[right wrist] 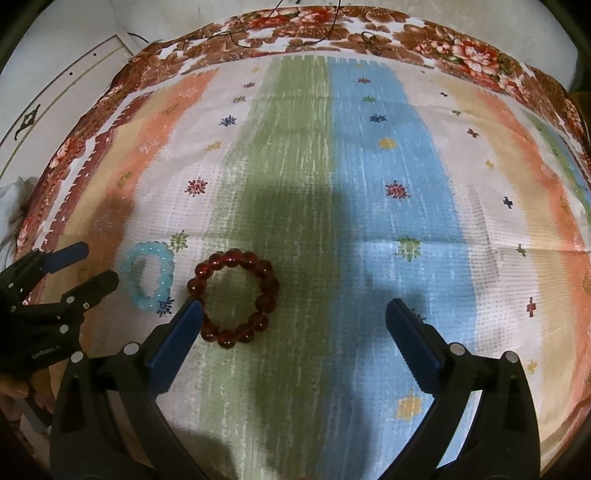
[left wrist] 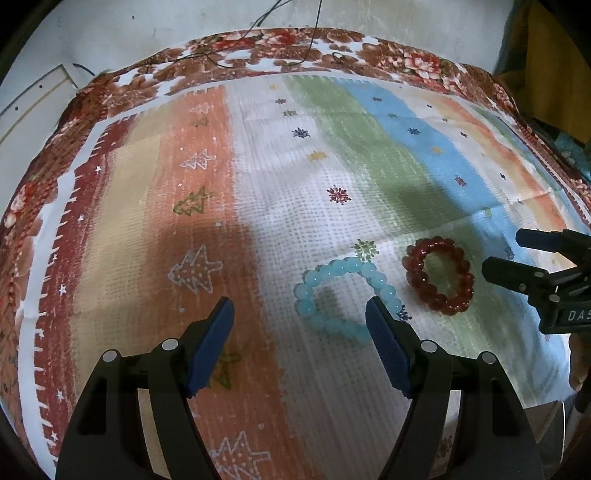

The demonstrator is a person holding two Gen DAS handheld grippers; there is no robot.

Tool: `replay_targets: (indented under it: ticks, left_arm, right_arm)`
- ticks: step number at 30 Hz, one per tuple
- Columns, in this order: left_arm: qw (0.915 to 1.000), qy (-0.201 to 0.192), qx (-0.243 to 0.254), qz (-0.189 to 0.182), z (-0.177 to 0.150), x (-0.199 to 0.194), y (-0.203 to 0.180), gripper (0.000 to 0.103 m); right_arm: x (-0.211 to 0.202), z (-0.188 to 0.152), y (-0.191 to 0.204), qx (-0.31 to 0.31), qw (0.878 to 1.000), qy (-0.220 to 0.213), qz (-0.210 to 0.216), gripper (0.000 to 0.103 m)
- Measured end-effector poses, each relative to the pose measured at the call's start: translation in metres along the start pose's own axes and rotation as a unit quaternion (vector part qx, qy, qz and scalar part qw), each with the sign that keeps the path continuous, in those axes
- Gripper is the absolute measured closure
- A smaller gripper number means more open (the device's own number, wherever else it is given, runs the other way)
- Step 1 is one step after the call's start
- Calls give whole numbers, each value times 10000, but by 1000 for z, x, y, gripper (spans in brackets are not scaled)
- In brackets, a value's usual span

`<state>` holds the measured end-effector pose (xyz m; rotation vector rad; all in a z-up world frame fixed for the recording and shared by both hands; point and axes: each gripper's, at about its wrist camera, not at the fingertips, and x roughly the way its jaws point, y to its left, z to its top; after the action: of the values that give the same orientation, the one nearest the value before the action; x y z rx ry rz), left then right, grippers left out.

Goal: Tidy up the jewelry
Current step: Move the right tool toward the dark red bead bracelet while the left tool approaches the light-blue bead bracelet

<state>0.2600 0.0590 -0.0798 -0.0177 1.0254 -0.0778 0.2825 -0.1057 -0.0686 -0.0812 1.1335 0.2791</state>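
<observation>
Surface: a floral bedspread (left wrist: 417,61), brown and red blooms on white, covers the whole work area. Behind its far edge, a pale wall (left wrist: 110,33) with a white panel (right wrist: 70,77) at the far left. Thin black wires (left wrist: 295,51) trail from the wall onto the bedspread.

On the bedspread lies a striped cloth (right wrist: 332,166): bands of orange, white, green and blue, printed with snowflakes and tree outlines. Landmark for the items below is its green band. Dark shadows fall across the near half of the cloth.

Red bead bracelet (right wrist: 232,297): flat on the cloth, on the left edge of the green band in the right wrist view. Blue bead bracelet (right wrist: 151,275): flat on the white band just left of the green one, near the red bracelet, apart from it.

Left gripper (left wrist: 299,314): jaws wide apart, empty, its right finger overlapping the blue bracelet's near side in view; contact cannot be told.

Right gripper (right wrist: 293,314): jaws wide apart, empty, left fingertip at the red bracelet's near-left rim; contact cannot be told.
</observation>
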Motion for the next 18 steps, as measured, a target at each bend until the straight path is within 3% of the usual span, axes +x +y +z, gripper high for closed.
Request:
replay_targets:
  ticks: [12, 16, 18]
  left_arm:
    - [9999, 169, -22, 31, 4, 22, 7, 29]
    - [9995, 255, 64, 145, 2, 31, 7, 29]
    - [9994, 264, 139, 176, 1, 33, 6, 30]
  right_arm:
    - [25, 6, -6, 57, 9997, 184, -138, 5]
    - [36, 5, -5, 93, 9992, 384, 78, 5]
    - [40, 4, -3, -16, 9992, 391, -13, 6]
